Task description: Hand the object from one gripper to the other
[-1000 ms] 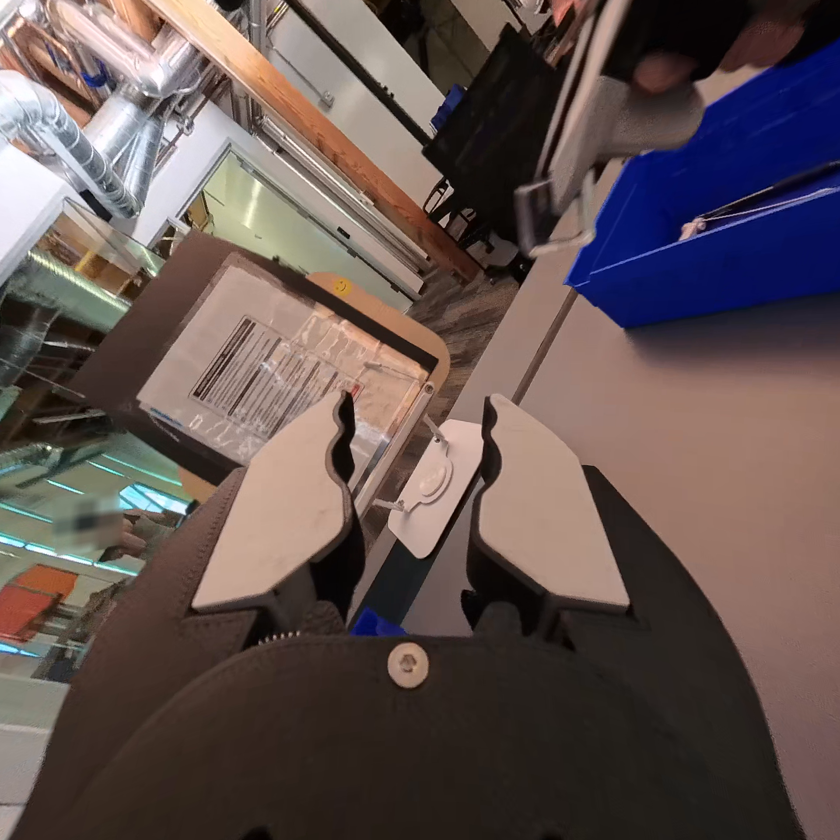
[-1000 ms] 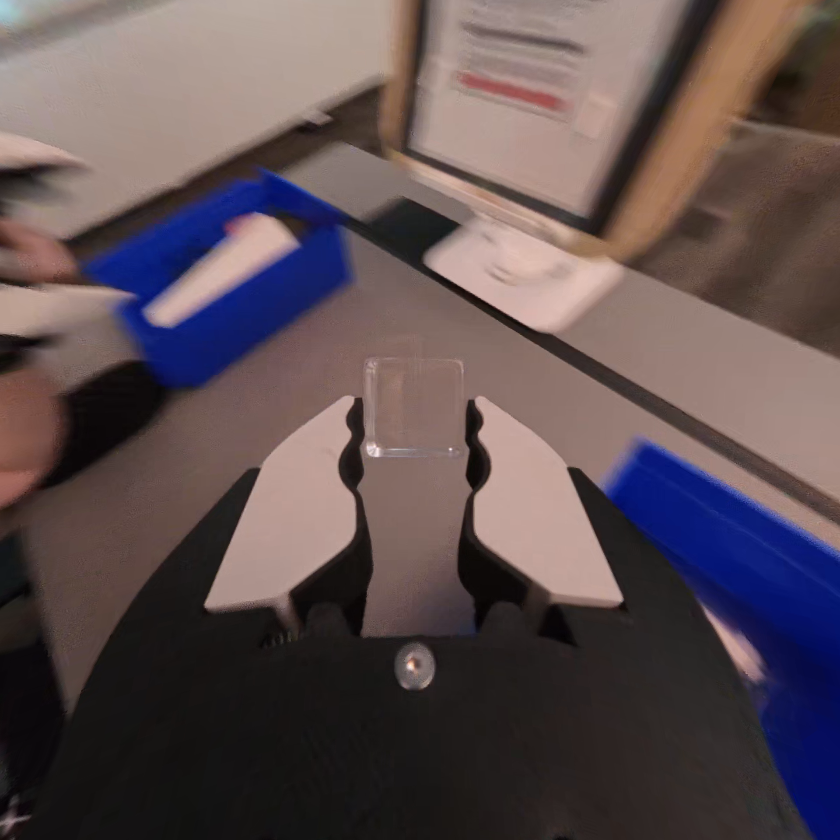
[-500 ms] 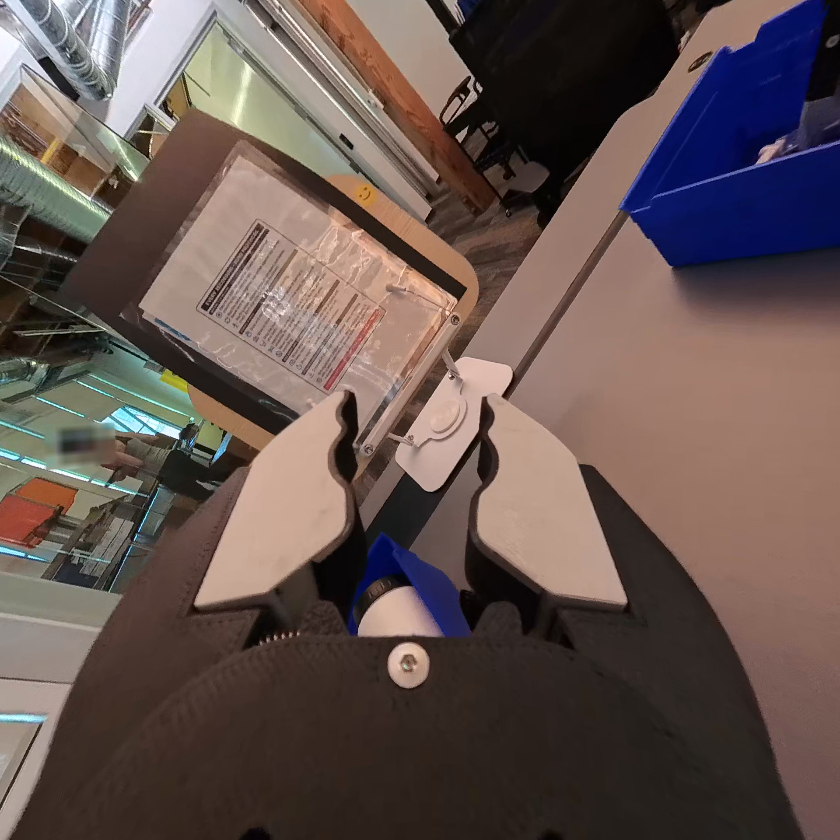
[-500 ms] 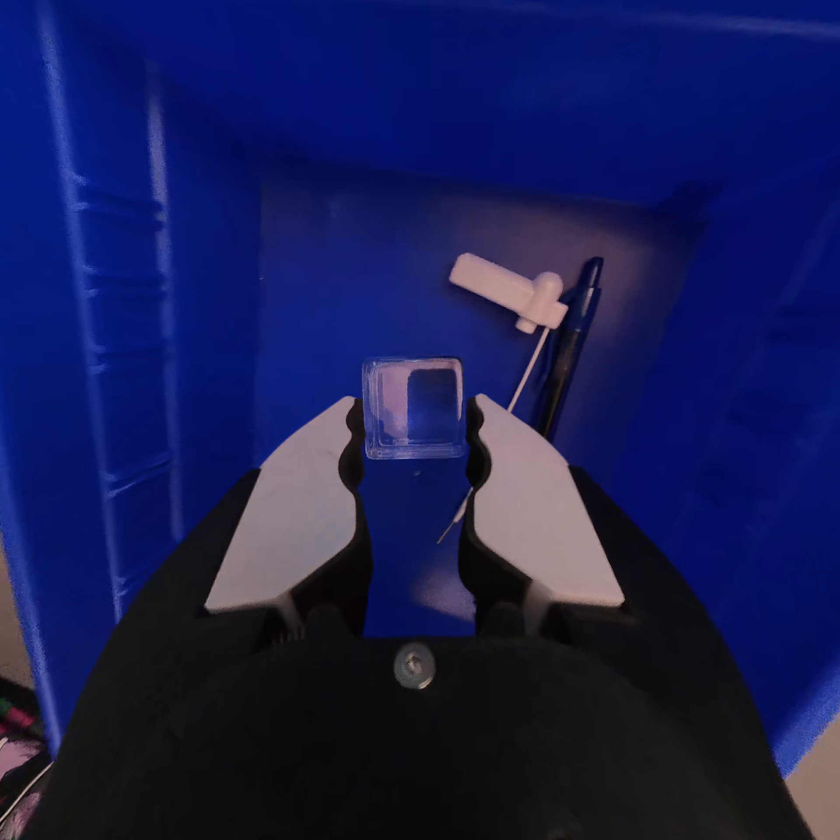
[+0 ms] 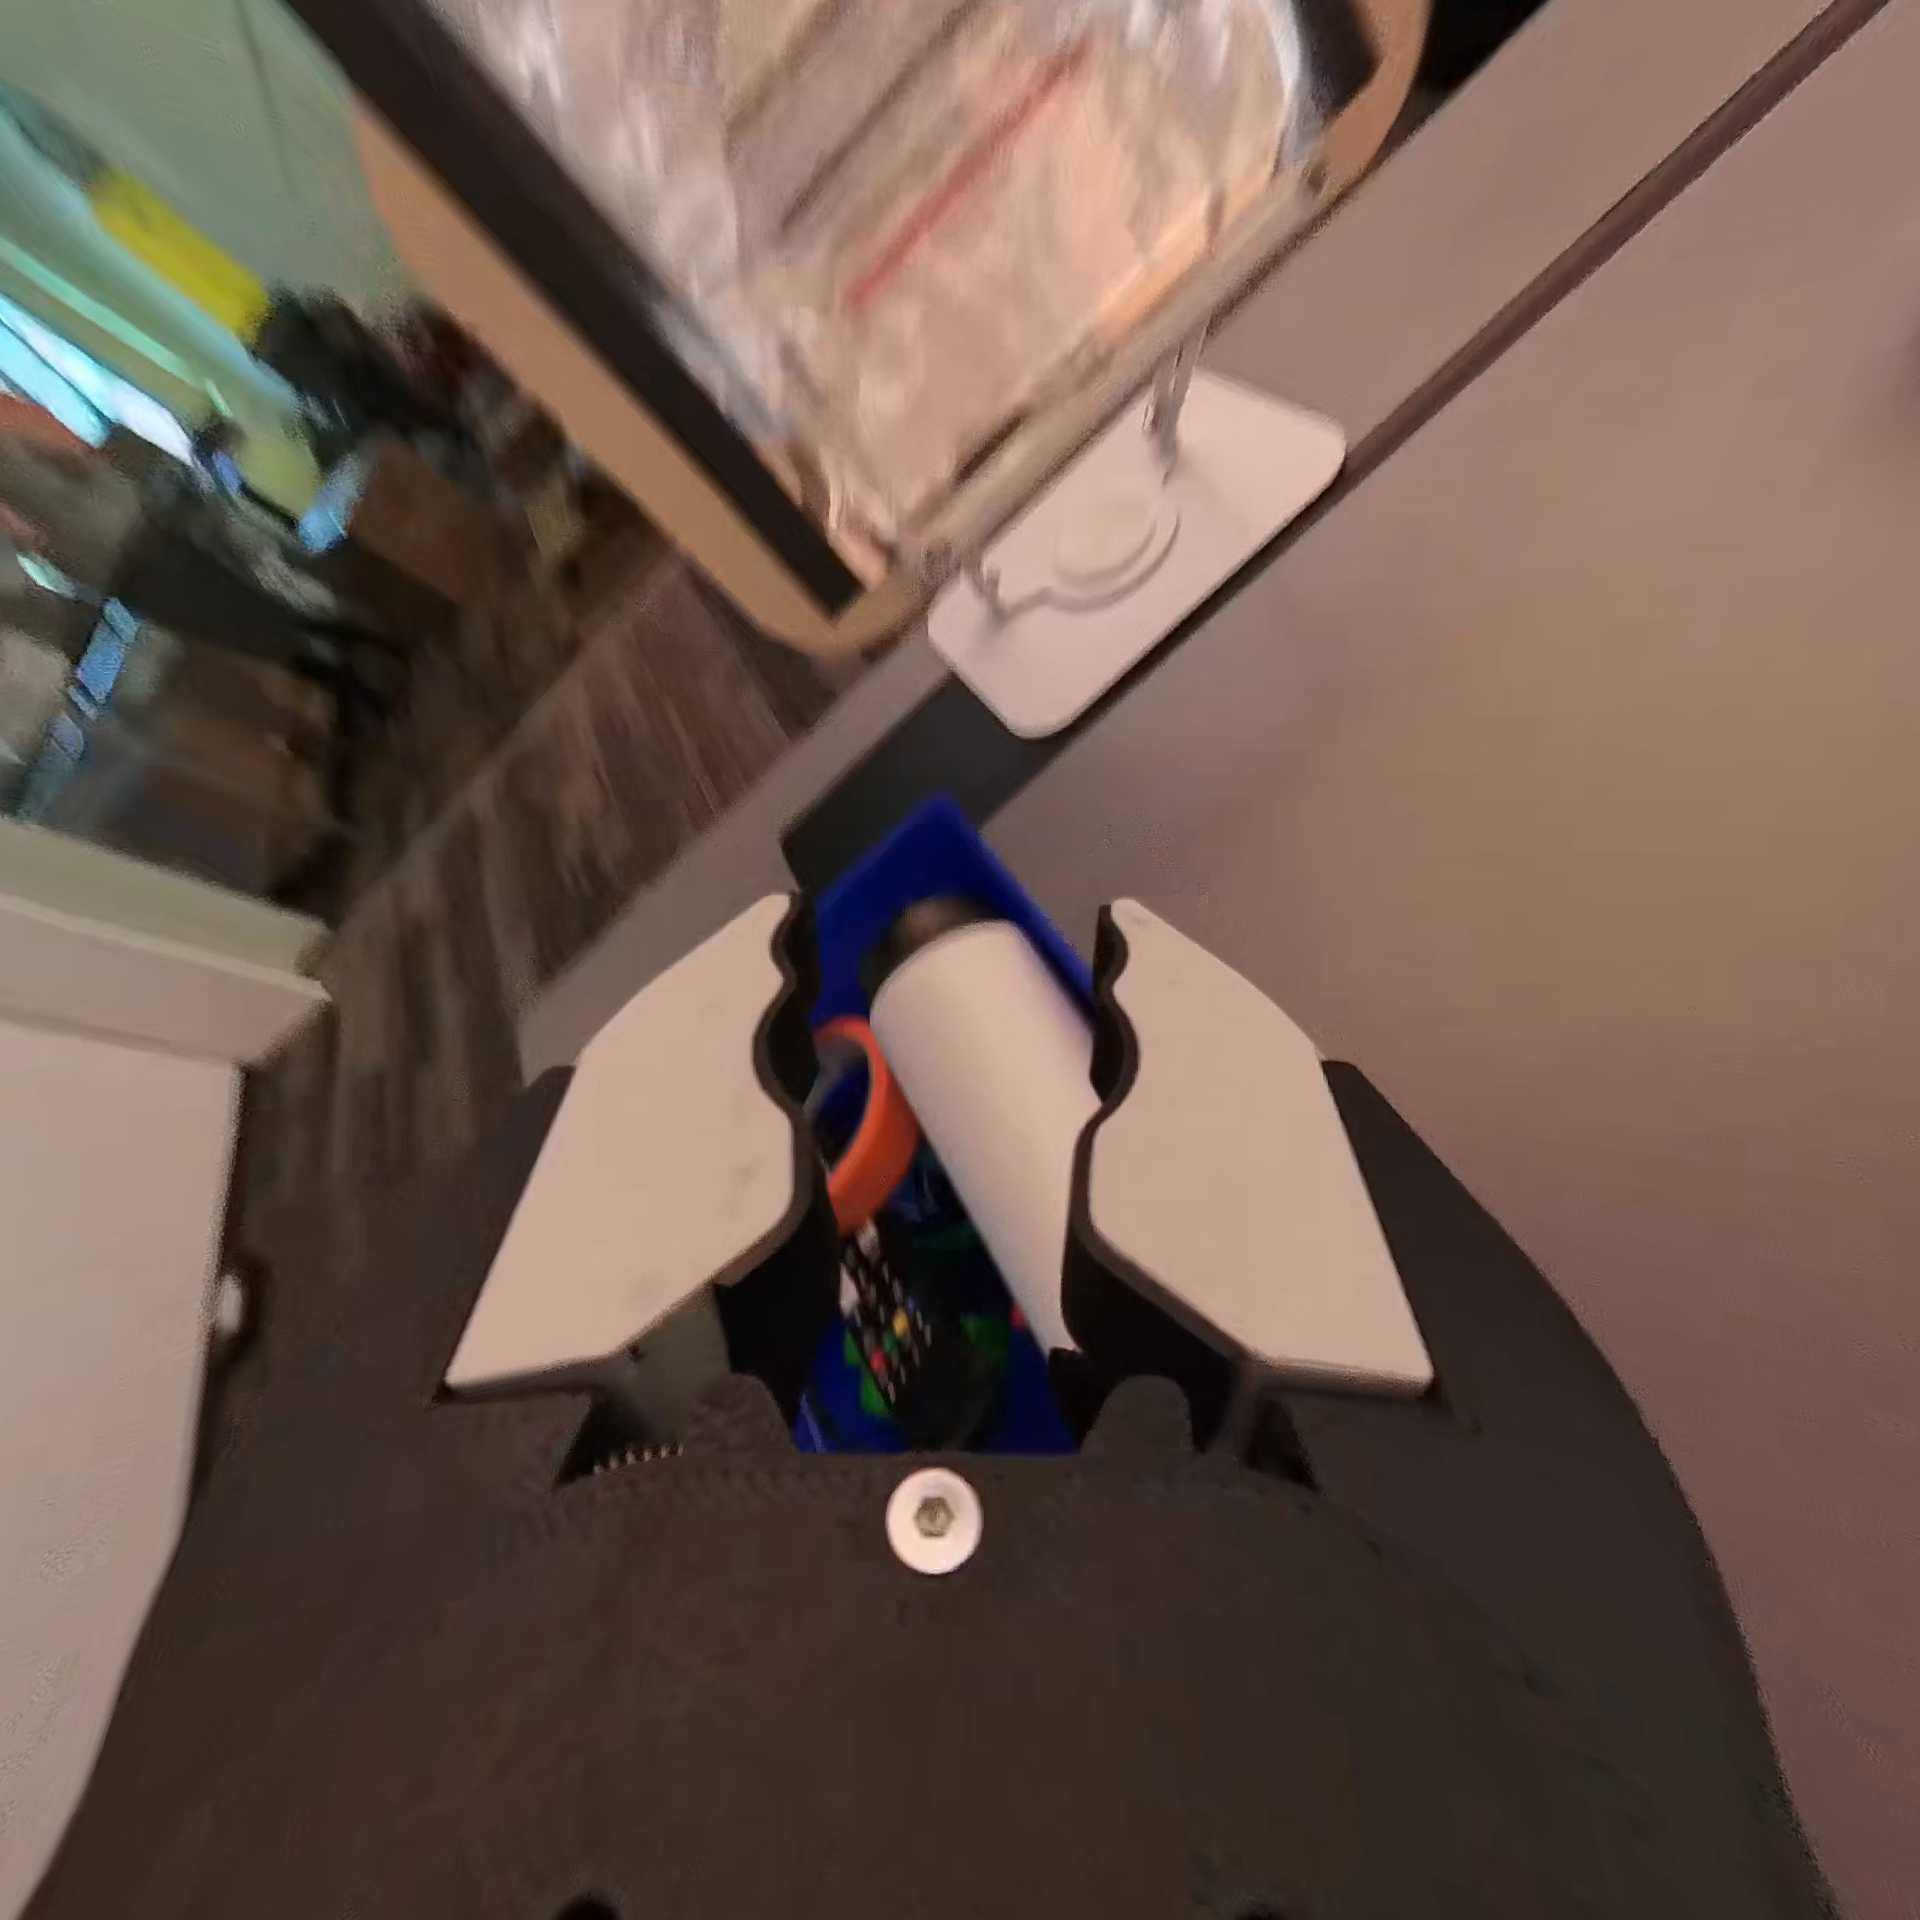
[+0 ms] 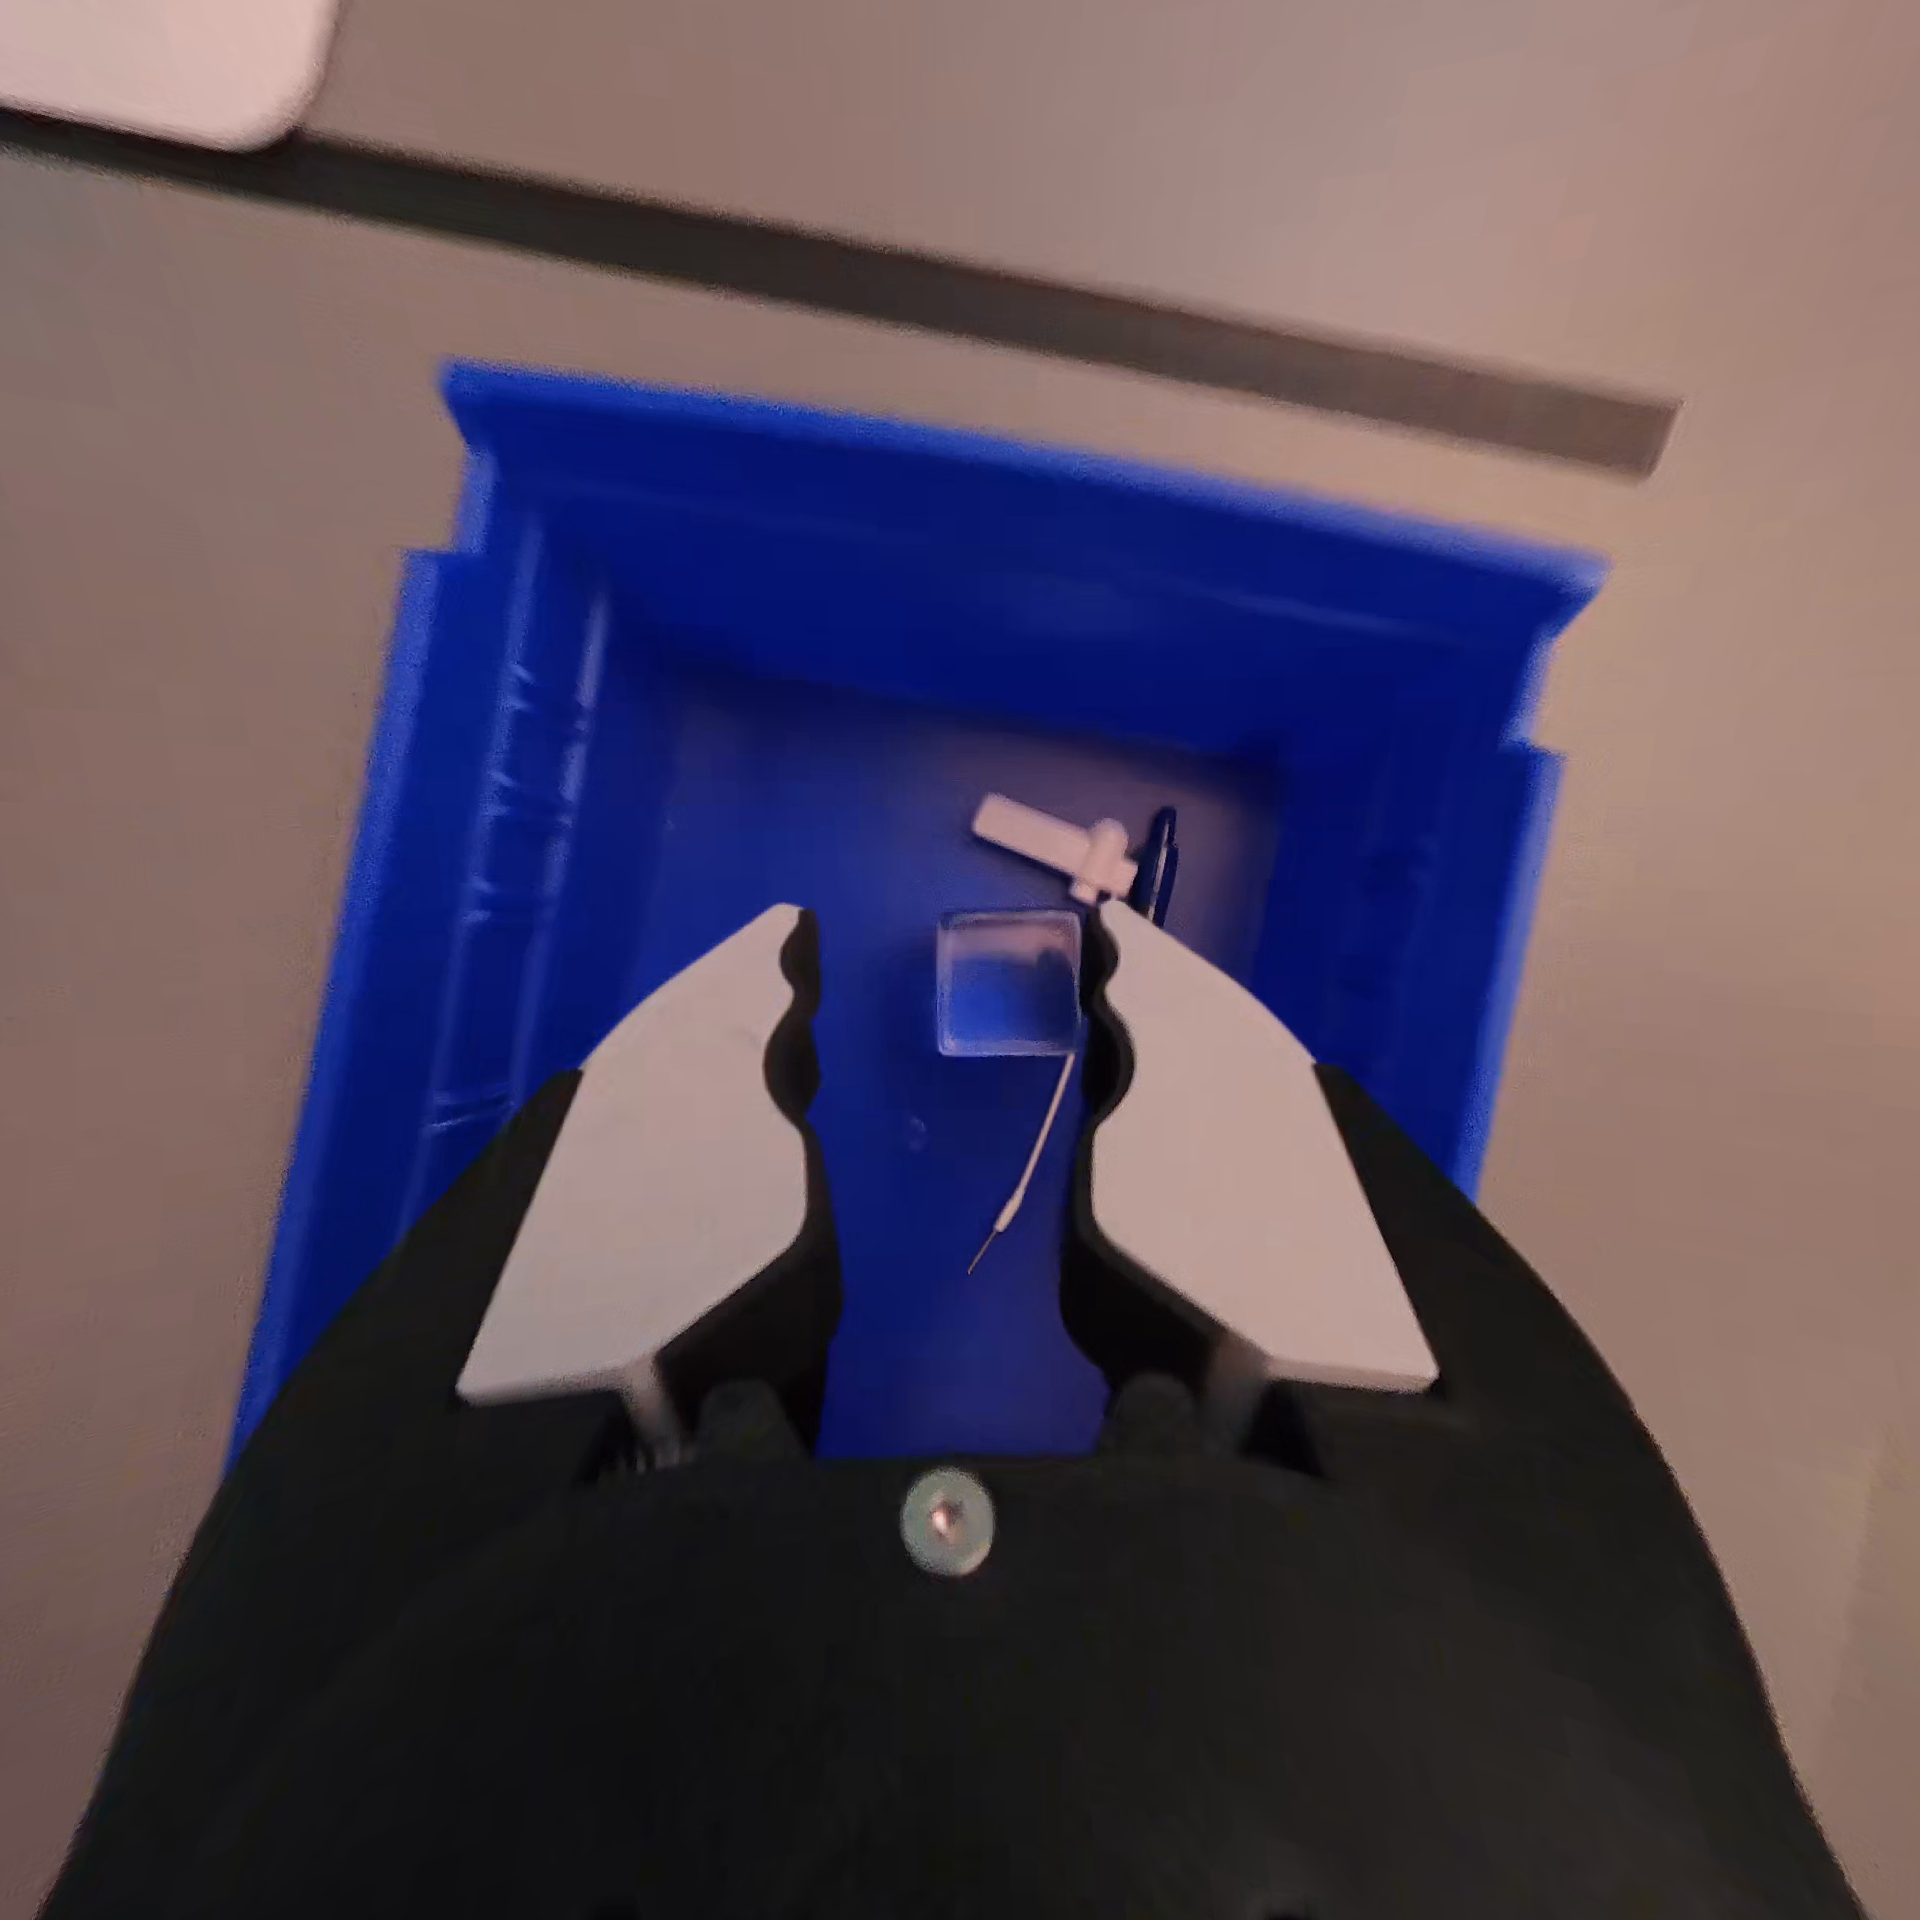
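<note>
In the right wrist view my right gripper (image 6: 951, 925) is open and empty above a blue bin (image 6: 499, 790). A small clear cube (image 6: 1008, 982) is down in this bin, below the jaws and close to the right fingertip. In the left wrist view my left gripper (image 5: 951, 909) is open and empty. It points down over a second blue bin (image 5: 935, 842) that holds a white cylinder (image 5: 987, 1091), an orange ring (image 5: 878, 1132) and a black keypad device (image 5: 904, 1330). The view is blurred.
The right bin also holds a white tag with a thin pin (image 6: 1049, 836) and a dark blue pen (image 6: 1164, 852). A sign holder on a white base (image 5: 1132, 561) stands on the grey table (image 5: 1558, 831) beside a dark seam (image 6: 935, 281). Across from one pair of fingers to the other is roughly 55 cm.
The right gripper opened and let go of the clear cube, then pulled back up from the bin. The left gripper tipped down over its bin, still open.
</note>
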Action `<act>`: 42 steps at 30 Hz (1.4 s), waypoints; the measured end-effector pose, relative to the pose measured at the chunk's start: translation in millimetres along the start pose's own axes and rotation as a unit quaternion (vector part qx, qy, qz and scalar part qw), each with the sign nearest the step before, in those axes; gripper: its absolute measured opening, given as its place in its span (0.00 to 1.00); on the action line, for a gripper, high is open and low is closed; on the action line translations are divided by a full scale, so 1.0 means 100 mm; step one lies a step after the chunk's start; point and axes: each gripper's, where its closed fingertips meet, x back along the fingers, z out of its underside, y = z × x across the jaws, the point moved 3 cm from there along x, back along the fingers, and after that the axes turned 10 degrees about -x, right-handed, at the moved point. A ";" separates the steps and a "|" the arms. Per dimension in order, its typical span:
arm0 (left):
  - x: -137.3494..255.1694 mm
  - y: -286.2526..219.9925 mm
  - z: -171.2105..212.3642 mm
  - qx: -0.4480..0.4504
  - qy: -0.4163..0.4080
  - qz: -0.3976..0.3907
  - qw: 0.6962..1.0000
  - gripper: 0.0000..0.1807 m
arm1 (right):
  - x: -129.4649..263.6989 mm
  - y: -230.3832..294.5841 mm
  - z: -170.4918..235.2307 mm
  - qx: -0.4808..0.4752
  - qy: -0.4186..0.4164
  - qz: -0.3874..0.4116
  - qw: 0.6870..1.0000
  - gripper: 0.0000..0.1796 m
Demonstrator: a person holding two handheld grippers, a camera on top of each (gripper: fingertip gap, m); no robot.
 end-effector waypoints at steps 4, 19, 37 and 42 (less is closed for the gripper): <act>-0.19 0.24 0.70 0.094 0.127 0.020 0.987 0.28 | 0.37 0.15 -0.19 0.015 -0.088 -0.015 0.996 0.27; -0.91 0.37 1.65 0.232 0.263 0.036 0.936 0.30 | 0.45 0.39 -0.22 0.050 -0.097 -0.023 0.994 0.27; -1.23 0.09 1.76 0.021 0.212 0.161 0.964 0.21 | 0.25 0.51 -0.15 0.086 -0.054 -0.018 0.995 0.25; -1.16 0.10 1.68 0.007 0.227 0.159 0.961 0.13 | 0.22 0.52 -0.13 0.092 -0.049 -0.016 0.994 0.24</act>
